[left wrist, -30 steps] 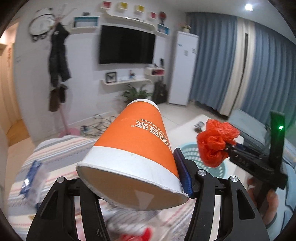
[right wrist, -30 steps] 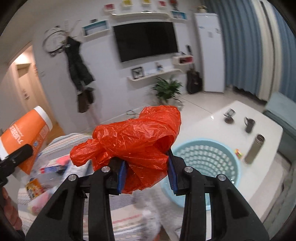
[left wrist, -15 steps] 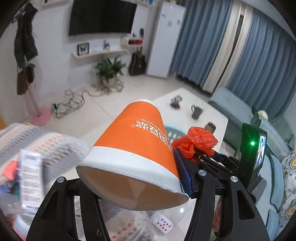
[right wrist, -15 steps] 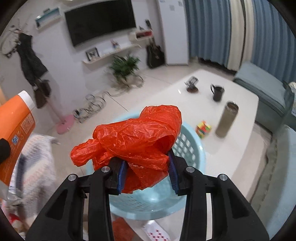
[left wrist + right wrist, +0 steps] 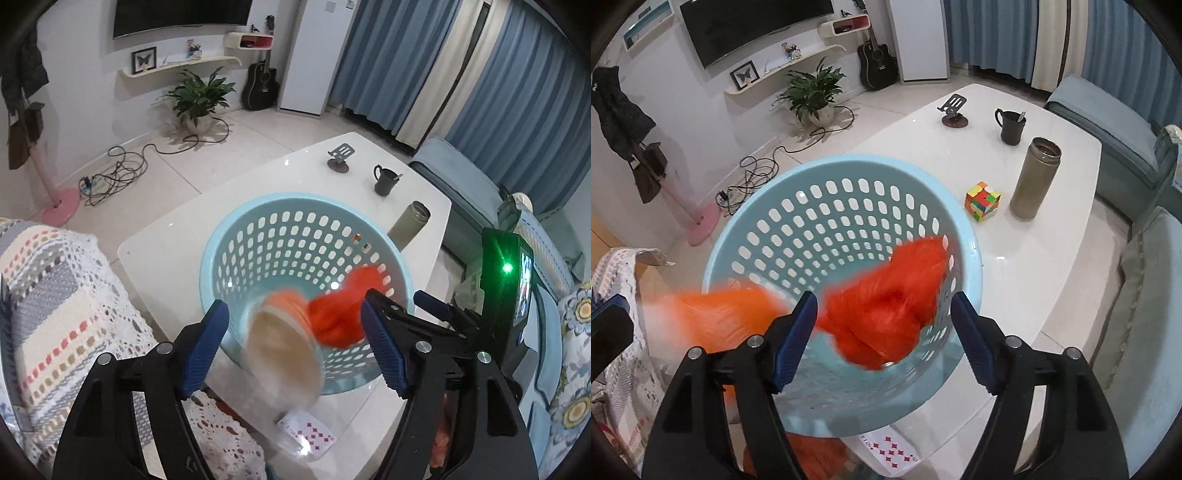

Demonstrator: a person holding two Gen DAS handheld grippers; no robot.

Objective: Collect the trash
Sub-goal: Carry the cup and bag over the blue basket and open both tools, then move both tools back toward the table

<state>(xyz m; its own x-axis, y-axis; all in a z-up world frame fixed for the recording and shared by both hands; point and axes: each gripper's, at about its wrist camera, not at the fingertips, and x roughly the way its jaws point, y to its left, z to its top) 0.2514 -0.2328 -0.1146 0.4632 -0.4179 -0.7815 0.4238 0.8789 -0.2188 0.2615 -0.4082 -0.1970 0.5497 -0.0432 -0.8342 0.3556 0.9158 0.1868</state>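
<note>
Both grippers are hovering above a light blue perforated basket (image 5: pixel 255 240) that is standing on a white table (image 5: pixel 1052 236). The left gripper (image 5: pixel 295 350) is pointing down toward the basket's near rim, its jaws spread wide with nothing between the blue pads (image 5: pixel 201 349). An orange paper cup (image 5: pixel 284 343), smeared by motion blur, is showing in the gap between those jaws without touching either pad, its pale open mouth turned toward the lens and its body overlapping the basket's near wall. Just to its right, a crumpled red plastic bag (image 5: pixel 341 310), equally blurred, is appearing inside the basket's opening.

The right gripper (image 5: pixel 884 339) is angled down over the same basket from the other side, jaws likewise wide apart and holding nothing. The red plastic bag (image 5: pixel 886 302) is filling the space ahead of its fingertips, clear of both pads and framed by the basket's interior wall (image 5: pixel 831 221). The orange cup (image 5: pixel 716 317) is streaking across to the left of the right gripper's left finger, at the basket's near-left rim.

Whether either item is already resting on the basket floor cannot be told through the blur. Beyond the basket, a puzzle cube (image 5: pixel 982 201), a metal flask (image 5: pixel 1034 179) and a dark mug (image 5: pixel 1010 127) are sitting on the table; a playing card (image 5: pixel 890 450) is lying near its front edge.
</note>
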